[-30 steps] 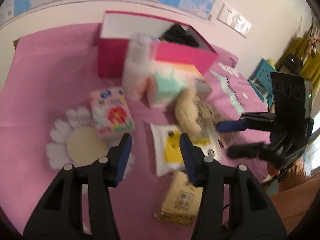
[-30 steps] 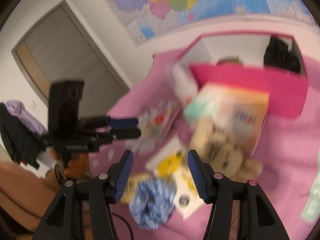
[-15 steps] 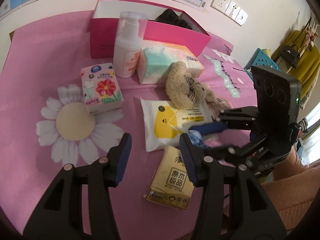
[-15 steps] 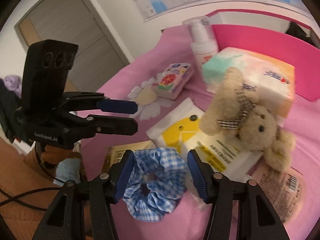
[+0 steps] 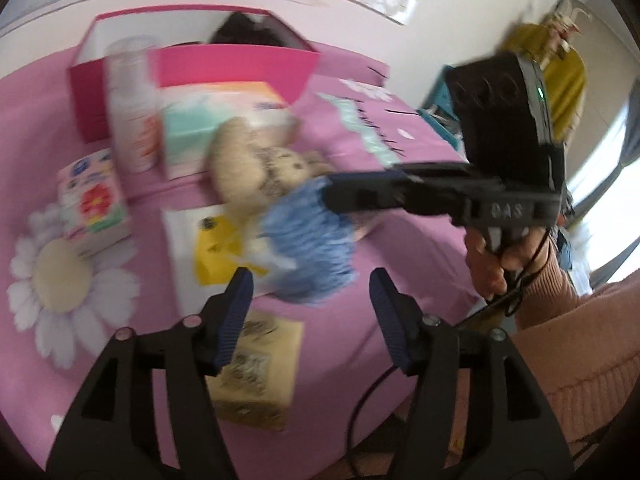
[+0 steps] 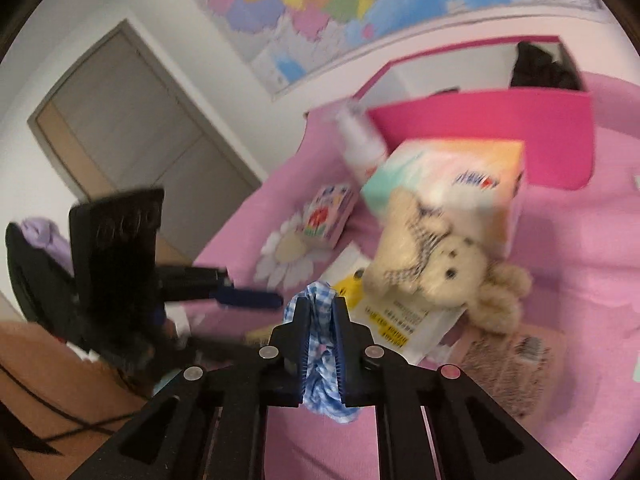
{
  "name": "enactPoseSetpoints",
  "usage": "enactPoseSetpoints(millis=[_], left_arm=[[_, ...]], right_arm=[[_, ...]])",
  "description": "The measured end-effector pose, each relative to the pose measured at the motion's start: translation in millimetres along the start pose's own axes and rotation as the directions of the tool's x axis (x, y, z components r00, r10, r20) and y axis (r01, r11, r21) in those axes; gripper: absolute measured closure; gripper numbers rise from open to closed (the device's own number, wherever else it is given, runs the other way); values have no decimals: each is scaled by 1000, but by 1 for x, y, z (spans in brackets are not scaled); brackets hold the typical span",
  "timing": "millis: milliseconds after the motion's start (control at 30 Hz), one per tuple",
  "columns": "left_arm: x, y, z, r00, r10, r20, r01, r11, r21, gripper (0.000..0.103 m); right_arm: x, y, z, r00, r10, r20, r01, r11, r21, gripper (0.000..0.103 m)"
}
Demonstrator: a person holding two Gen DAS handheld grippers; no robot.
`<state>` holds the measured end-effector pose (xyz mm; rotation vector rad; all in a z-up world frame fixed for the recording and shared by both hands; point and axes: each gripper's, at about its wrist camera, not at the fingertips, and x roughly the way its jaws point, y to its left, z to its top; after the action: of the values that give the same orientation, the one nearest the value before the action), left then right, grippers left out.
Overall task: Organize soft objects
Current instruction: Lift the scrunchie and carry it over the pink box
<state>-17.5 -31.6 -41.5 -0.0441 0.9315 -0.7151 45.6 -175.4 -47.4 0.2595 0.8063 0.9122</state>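
My right gripper (image 6: 320,306) is shut on a blue-and-white checked scrunchie (image 6: 322,384), whose cloth bulges above and below the pads. In the left wrist view the scrunchie (image 5: 308,248) hangs from the right gripper (image 5: 336,196), lifted off the pink cloth. My left gripper (image 5: 310,284) sits just below the scrunchie; its jaws are opening and nothing is pressed between them. A beige teddy bear (image 5: 256,168) (image 6: 436,256) lies against a pastel tissue pack (image 5: 216,120). Behind them stands an open pink box (image 5: 240,68) (image 6: 500,132) with a black item (image 6: 540,68) inside.
On the pink cloth lie a white pump bottle (image 5: 132,116), a small floral tissue pack (image 5: 94,204), a yellow-and-white wipes pack (image 5: 208,248) and a brown tissue pack (image 5: 256,376). A person's hand and pink sleeve (image 5: 560,320) are at the right edge. A door (image 6: 132,132) stands behind.
The right gripper closed on the scrunchie and raised it off the cloth. The left gripper's jaws spread wider and it shifted toward the scrunchie.
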Motion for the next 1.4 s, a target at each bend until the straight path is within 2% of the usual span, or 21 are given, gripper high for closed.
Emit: enactPoseSetpoints(millis=[67,233,333,400,567,667,700,767,833,933,1167,1400], left_arm=[[6,-8,6,1000,-1,10,1,1000,30,41],[25,-8,19,997,78,0,-77,996,41,41],[24,3,12,996,92,-12,-92,995,27,41],[23,9,6,994,104,-31,-104,994,21,41],[25,19,-4,993,101,-63,-102,995,-7,41],[32,20,-1,993,90,-74,-92,996,-14,41],[35,20,0,993,88,-83,-89,996,-14,42],[41,18,1,992,89,-90,-90,996,-5,53],[44,16,4,992,83,-97,-83,997,4,70],[46,14,9,994,63,-90,-63,998,-1,83],[29,0,46,998,57,21,-57,998,39,84],[23,-6,114,984,137,111,-146,986,76,84]], right_arm=[[-4,-1,4,1000,-6,23,6,1000,5,94],[-14,-1,12,998,-26,61,25,1000,4,94],[-2,-8,10,996,-85,17,84,996,15,82],[5,-13,5,994,-104,-25,105,994,24,60],[33,-16,-3,991,-96,-91,97,995,4,59],[45,-13,-4,988,-114,-101,112,993,-29,62],[47,-11,-4,987,-126,-99,122,992,-45,74],[47,-10,-3,988,-117,-103,113,993,-44,94],[41,-11,-4,991,-103,-89,100,994,-31,94],[24,-13,-3,997,-62,-52,62,998,-1,95],[-14,-9,16,998,-38,57,37,999,12,95],[-50,-12,61,980,-74,185,79,997,-15,95]])
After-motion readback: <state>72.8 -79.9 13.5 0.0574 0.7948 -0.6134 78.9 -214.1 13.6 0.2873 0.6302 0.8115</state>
